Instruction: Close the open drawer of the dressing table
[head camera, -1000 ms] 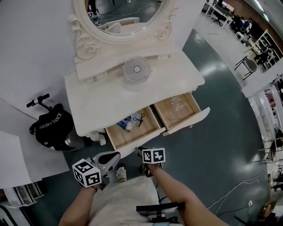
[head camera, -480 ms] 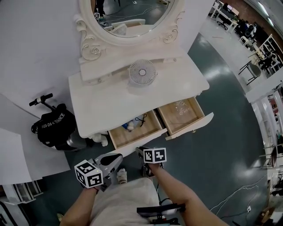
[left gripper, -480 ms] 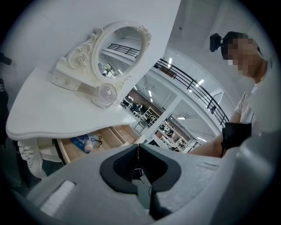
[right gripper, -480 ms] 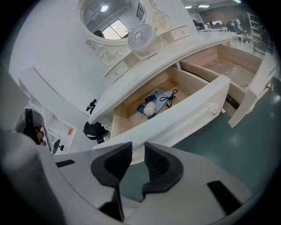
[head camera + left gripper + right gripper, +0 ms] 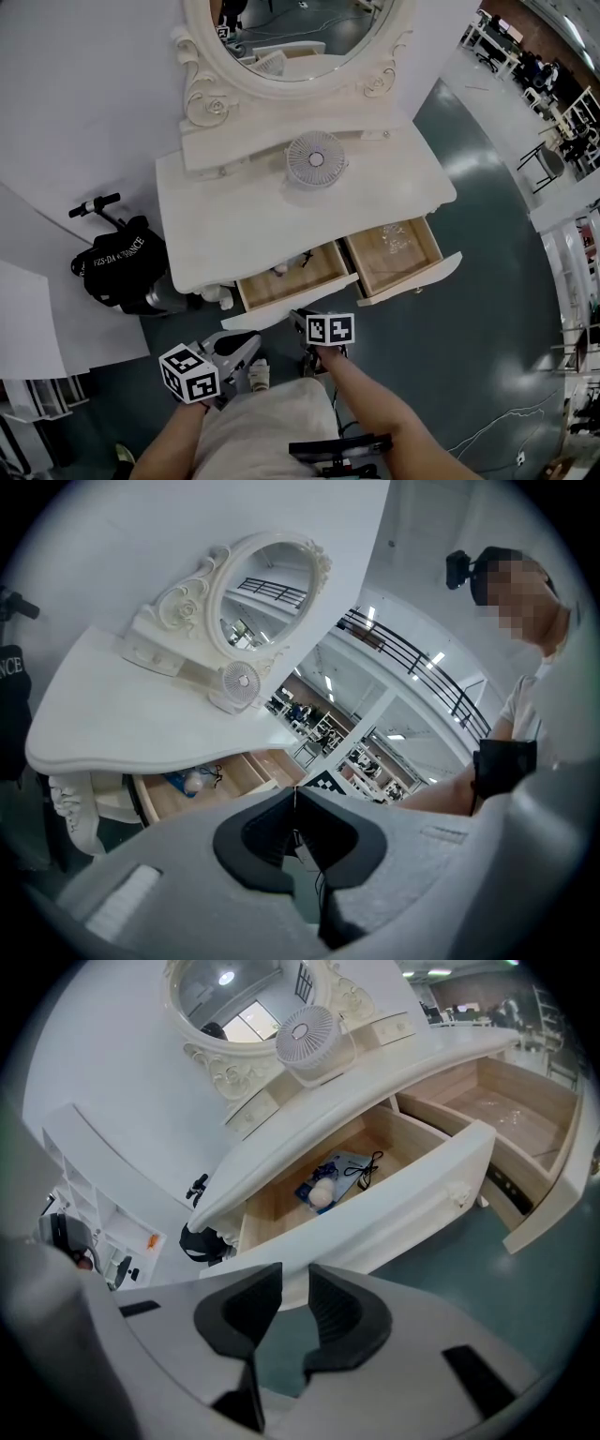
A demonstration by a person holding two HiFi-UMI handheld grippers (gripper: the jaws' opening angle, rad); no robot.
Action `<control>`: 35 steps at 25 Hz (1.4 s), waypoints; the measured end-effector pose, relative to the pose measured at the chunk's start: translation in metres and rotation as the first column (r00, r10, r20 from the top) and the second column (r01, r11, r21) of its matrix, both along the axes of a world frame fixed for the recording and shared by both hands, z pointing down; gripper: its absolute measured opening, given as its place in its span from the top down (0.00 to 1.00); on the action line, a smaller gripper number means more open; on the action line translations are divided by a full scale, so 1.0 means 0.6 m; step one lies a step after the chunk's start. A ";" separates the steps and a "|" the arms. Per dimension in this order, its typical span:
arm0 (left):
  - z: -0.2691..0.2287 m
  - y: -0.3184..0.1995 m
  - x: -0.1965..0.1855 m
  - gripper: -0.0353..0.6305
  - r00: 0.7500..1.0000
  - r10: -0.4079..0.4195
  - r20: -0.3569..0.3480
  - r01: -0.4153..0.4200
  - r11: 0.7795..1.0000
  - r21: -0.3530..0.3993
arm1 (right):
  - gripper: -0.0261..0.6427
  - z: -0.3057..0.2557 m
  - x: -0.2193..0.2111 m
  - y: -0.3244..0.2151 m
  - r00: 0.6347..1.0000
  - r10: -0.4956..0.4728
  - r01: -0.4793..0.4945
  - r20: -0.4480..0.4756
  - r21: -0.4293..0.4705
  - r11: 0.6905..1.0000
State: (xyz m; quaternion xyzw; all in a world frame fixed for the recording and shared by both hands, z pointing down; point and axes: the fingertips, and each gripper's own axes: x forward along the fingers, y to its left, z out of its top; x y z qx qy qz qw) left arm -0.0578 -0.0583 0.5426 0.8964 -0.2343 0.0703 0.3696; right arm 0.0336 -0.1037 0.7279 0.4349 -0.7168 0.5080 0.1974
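Note:
The white dressing table [image 5: 234, 216] has two wooden drawers pulled out. The left drawer [image 5: 292, 277] holds a blue packet [image 5: 330, 1183], a white ball and a black cord. The right drawer [image 5: 394, 251] looks nearly bare. My right gripper [image 5: 302, 323] hovers just in front of the left drawer's white front [image 5: 412, 1206], its jaws open a finger's width with nothing between them [image 5: 293, 1274]. My left gripper [image 5: 249, 337] hangs lower and to the left, off the table, and its pads meet with nothing in them [image 5: 295, 794].
A small white fan [image 5: 316, 159] stands on the tabletop under the oval mirror [image 5: 300, 37]. A black bag [image 5: 117, 264] and a scooter handle [image 5: 94, 204] sit on the floor left of the table. My shoe [image 5: 258, 375] is between the grippers.
The table has slid up and right in the head view. Less of the left drawer's inside shows and its contents are partly under the tabletop. The right gripper sits closer to the drawer front.

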 end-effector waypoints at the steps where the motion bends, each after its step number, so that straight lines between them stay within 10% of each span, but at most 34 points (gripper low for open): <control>1: 0.001 -0.001 -0.001 0.93 1.000 -0.006 0.001 0.006 1.000 -0.001 | 0.82 0.000 0.000 -0.003 1.000 -0.003 0.003 0.000 0.000 1.000; 35: 0.052 -0.059 0.006 0.93 0.997 -0.076 0.000 0.076 0.996 -0.037 | 0.82 0.003 -0.034 -0.114 0.986 -0.161 0.165 -0.047 0.109 0.980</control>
